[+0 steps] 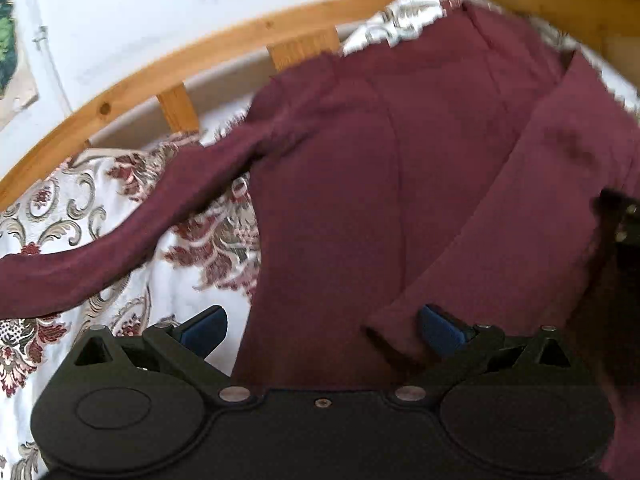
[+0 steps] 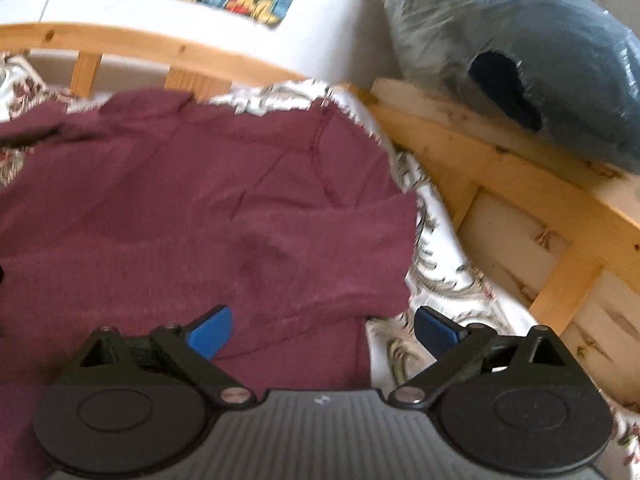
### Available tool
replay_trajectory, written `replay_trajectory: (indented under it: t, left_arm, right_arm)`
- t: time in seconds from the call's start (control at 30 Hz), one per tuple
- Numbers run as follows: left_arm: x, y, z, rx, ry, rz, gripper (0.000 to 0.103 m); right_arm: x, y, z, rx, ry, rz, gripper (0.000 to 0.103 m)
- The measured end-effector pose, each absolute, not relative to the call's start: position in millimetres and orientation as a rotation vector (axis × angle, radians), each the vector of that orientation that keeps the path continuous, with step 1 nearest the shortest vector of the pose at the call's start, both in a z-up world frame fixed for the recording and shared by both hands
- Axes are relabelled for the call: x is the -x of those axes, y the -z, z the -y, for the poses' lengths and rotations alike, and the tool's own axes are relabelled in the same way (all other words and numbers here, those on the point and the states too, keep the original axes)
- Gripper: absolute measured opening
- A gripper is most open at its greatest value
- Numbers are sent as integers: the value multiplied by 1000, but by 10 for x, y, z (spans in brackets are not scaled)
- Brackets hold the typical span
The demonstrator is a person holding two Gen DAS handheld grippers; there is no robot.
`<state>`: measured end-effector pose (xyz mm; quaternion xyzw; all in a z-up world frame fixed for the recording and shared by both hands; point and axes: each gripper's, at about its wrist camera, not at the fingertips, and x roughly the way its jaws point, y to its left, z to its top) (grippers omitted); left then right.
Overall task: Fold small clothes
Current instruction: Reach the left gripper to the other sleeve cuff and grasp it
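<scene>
A maroon long-sleeved top (image 1: 360, 168) lies spread on a flower-patterned bedspread (image 1: 80, 208). One sleeve (image 1: 100, 248) stretches out to the left; the other sleeve (image 1: 520, 208) is folded in across the body. My left gripper (image 1: 322, 330) hovers over the lower body of the top, jaws wide apart, nothing pinched. In the right wrist view the same top (image 2: 180, 200) fills the left and middle, its folded sleeve edge (image 2: 380, 240) ending near the bedspread (image 2: 440, 280). My right gripper (image 2: 322, 330) is open above that edge, with cloth under its fingers but not gripped.
A wooden bed rail (image 1: 160, 68) with slats runs behind the top, against a white wall. Another wooden rail (image 2: 520, 184) borders the bed on the right, with a plastic-wrapped blue bundle (image 2: 540, 60) resting on it. A dark part of the other gripper (image 1: 624, 220) shows at the right edge.
</scene>
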<state>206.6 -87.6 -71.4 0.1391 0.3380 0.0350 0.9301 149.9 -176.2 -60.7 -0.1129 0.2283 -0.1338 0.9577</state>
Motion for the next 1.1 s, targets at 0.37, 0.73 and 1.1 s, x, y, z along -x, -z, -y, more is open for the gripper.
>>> replay_trajectory:
  t: [0.37,0.73,1.1]
  left_arm:
    - [-1872,339,-60,-86,-253,-637,102]
    - [-1829,33,-1999,190,-780,-497,102]
    - [-2136,-42,-2427,58,-731,-507,77]
  right_arm:
    - [-1367,525,1613,253,264,-423,103]
    - [-1295,497,1375,253,199,-385,103]
    - [-1383,610,1377,244,216,-433,103]
